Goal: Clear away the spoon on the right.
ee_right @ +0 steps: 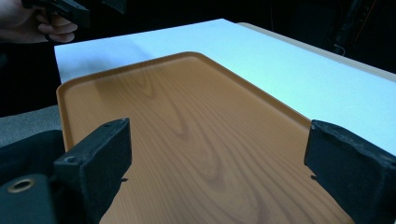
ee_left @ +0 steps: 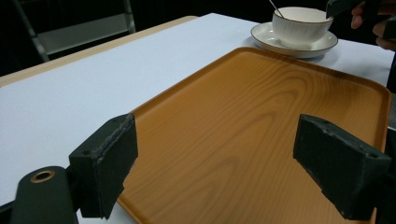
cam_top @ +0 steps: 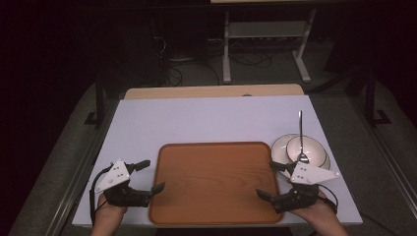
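Tray (cam_top: 216, 182): between my left gripper (cam_top: 147, 176) and right gripper (cam_top: 269, 180), both released, holding nothing. My left gripper view adds cup (ee_left: 301, 25) on saucer (ee_left: 294, 42), spoon (ee_left: 274, 7) inside, beyond tray's far corner.

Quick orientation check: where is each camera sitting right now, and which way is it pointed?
High view: above the near table edge, looking forward and down; both hands with the left gripper and right gripper.
Left gripper view: along its open jaws, across the tray toward the bowl.
Right gripper view: along its open jaws, toward the left hand.
Shared: the tray.
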Demonstrator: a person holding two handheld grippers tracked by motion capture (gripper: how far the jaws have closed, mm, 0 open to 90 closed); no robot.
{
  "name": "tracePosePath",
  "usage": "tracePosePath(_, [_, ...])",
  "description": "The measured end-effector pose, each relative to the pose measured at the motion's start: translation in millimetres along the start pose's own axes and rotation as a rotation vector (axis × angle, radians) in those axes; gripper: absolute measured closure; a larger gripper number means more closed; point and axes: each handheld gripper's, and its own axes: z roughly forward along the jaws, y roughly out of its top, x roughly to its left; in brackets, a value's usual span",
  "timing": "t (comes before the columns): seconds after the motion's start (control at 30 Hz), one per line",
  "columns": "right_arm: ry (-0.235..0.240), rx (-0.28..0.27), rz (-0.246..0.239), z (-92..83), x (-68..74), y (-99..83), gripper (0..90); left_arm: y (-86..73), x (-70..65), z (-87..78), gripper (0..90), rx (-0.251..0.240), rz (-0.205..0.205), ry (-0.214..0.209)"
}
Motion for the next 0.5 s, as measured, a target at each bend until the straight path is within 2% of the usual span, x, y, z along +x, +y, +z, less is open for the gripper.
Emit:
tracePosePath(0.23, [-0.009, 0.008, -0.001, 4.2, -1.4, 2.8, 7.2, -0.8, -0.2, -2.8, 13.7, 0.004, -0.007, 0.011])
tracePosePath(0.37, [-0.040, 0.032, 0.012, 4.8, -7.3, 2.7, 12.9, -1.6, 0.3, -3.3, 13.7, 0.004, -0.017, 0.015])
tracePosePath(0.5, [-0.059, 0.026, 0.026, 3.0, -11.5, 4.7, 13.0, -1.1, 0.8, -3.5, 13.7, -0.001, -0.015, 0.009])
